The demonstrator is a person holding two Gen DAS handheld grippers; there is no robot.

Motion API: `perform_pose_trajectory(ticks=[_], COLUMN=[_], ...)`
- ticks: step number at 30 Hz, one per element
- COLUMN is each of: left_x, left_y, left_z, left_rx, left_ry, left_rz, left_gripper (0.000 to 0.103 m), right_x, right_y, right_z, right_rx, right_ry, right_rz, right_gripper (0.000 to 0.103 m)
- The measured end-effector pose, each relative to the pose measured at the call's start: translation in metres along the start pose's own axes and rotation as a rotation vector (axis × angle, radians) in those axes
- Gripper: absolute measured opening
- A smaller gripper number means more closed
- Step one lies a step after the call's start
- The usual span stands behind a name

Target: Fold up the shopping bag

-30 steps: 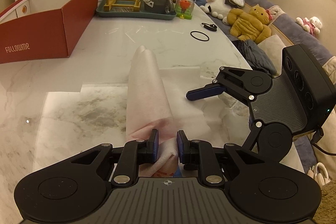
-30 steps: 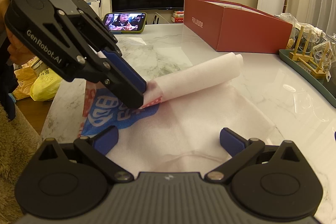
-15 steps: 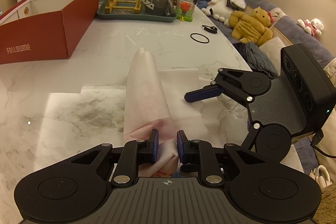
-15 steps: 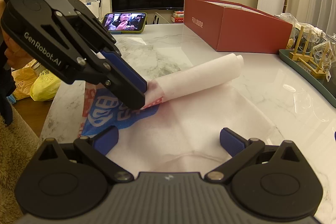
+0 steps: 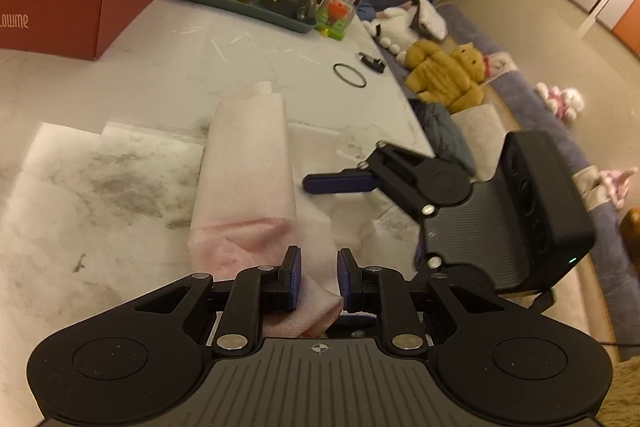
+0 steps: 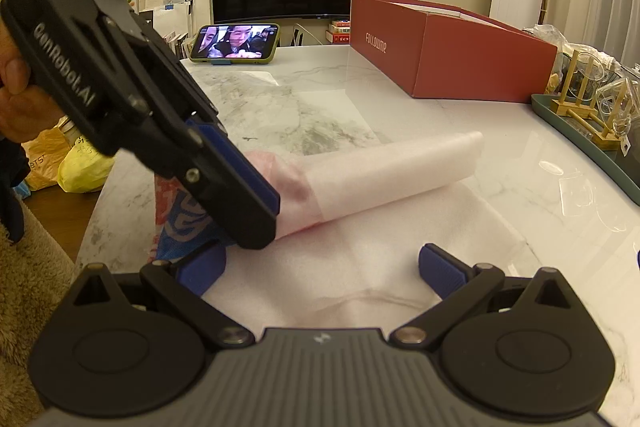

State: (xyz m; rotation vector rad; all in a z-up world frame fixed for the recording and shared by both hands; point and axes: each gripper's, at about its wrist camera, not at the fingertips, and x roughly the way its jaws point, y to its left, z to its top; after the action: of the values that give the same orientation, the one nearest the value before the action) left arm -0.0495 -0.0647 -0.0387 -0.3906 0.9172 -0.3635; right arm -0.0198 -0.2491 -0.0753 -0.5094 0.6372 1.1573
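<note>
The bag [image 6: 384, 171] is pale white with a pink band, and red and blue print at one end, maybe letters. The surface [image 5: 120, 187] is white with grey veins. The box [image 6: 460, 59] is dark red. Both tools have blue pads.

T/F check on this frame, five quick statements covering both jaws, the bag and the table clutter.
1. The left gripper has its jaws closed on one end of the rolled shopping bag. True.
2. The right gripper has its jaws clamped on the bag. False: they stand wide open over the flat part of the bag, gripping nothing.
3. The red box is open at the top. True.
4. The phone lies face down with its screen dark. False: it is propped up with a lit screen.
5. The black ring sits inside the teal tray. False: it lies on the bare marble table, apart from the tray.
</note>
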Motion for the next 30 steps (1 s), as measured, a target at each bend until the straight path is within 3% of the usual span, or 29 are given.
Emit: perform_pose_trajectory(ticks=[2,6,10,15,20,30], left_x=[-0.003,-0.011,-0.012,-0.002,-0.002,0.0], left_y=[0.003,0.006,0.018,-0.002,-0.001,-0.004], left_z=[0.001,0.005,0.005,0.006,0.003,-0.001], left_rx=[-0.012,0.062,0.032,0.198,0.152,0.192], left_ry=[-0.017,-0.029,-0.04,0.013,0.021,0.037], left_rz=[-0.008,0.216,0.265,0.216,0.203,0.233], left_gripper=[0.019,0.019,0.019,0.019,0.019,0.019], right_x=[0.0,0.0,0.0,0.0,0.0,0.001], right_y=[0.0,0.0,0.0,0.0,-0.001,-0.001], right_z=[0.0,0.0,0.0,0.0,0.0,0.0], right_rx=[0.0,0.0,0.0,0.0,0.0,0.0], right_ry=[0.0,0.0,0.0,0.0,0.0,0.0], right_rz=[0.0,0.0,0.0,0.0,0.0,0.0], right_gripper=[0.103,0.103,0.103,0.103,0.103,0.103])
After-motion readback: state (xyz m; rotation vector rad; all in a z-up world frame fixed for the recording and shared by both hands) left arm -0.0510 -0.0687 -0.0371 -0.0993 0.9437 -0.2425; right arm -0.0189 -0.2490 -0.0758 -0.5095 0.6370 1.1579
